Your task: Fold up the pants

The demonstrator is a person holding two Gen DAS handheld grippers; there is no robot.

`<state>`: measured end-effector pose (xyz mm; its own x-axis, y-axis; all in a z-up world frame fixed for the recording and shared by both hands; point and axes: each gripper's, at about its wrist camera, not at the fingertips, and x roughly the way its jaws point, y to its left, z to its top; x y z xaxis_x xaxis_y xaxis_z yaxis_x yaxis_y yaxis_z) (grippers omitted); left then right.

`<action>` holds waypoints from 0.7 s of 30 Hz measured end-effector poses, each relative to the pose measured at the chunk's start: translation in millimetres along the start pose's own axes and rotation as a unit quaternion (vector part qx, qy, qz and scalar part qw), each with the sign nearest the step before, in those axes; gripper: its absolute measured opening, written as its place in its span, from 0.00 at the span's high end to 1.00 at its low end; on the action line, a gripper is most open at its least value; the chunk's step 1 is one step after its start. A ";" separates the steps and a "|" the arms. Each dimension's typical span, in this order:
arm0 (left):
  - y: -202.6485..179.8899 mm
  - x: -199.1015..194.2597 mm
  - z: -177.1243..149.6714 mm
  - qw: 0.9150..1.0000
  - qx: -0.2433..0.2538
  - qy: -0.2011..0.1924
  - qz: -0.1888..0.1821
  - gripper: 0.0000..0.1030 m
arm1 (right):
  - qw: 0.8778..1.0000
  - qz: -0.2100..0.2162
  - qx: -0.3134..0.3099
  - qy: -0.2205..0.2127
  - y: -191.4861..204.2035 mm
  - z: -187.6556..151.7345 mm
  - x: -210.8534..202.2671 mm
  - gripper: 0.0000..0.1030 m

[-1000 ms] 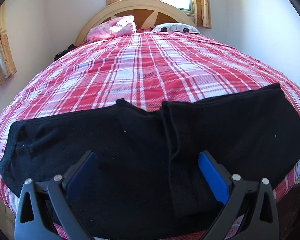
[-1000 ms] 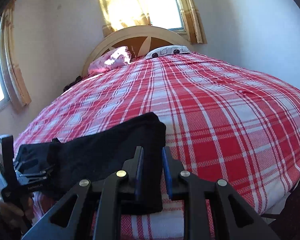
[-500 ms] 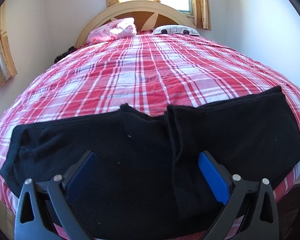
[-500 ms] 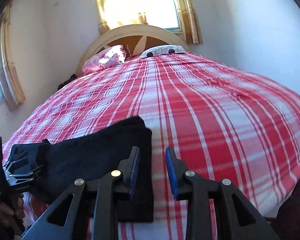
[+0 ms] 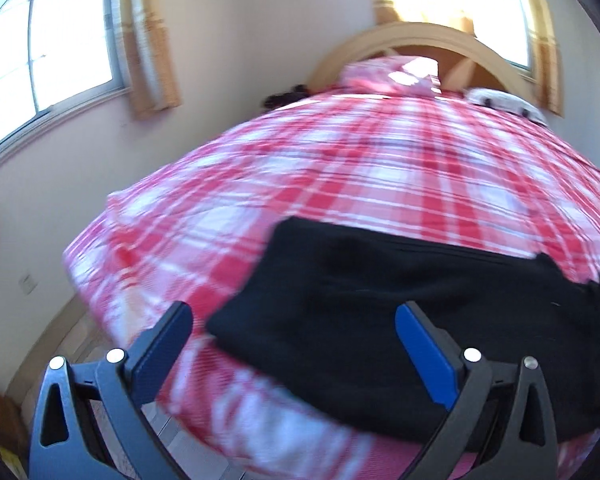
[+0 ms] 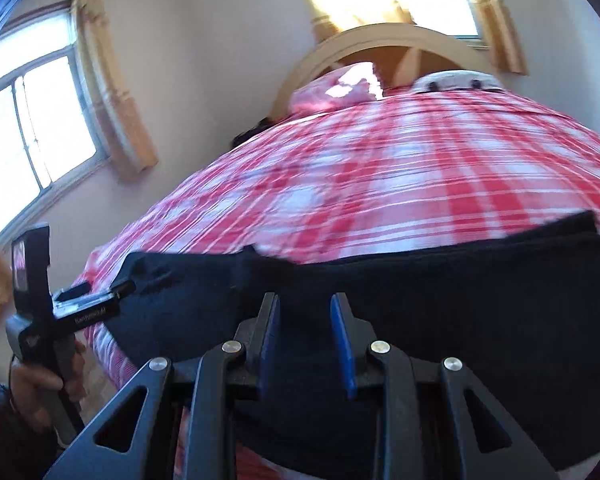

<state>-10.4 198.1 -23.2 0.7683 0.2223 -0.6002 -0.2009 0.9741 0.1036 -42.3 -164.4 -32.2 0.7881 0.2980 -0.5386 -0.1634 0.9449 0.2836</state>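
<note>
Black pants (image 5: 380,312) lie flat on plaid bedspread (image 5: 340,168).

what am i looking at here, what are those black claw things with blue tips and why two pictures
The claws are hand-held two-finger grippers; a person carries one in each hand. Each picture comes from a camera on one gripper, looking along its fingers. The left gripper stands wide open over the end of the black pants. The right gripper has a narrow gap and holds nothing. The right view also shows the person's hand holding the left gripper. The pants lie flat on a bed with a red plaid bedspread.
</note>
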 end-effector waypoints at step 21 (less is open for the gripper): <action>55.8 24.9 -22.8 0.965 -0.222 0.071 -0.119 0.13 | 0.996 -0.054 -0.009 -0.066 30.3 -39.1 -16.1 0.46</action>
<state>-16.3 257.1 -50.5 0.7398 -0.0436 -0.6714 -0.2949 0.8759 -0.3818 -83.1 -135.3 -45.9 0.8723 0.1748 -0.4567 -0.0824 0.9731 0.2152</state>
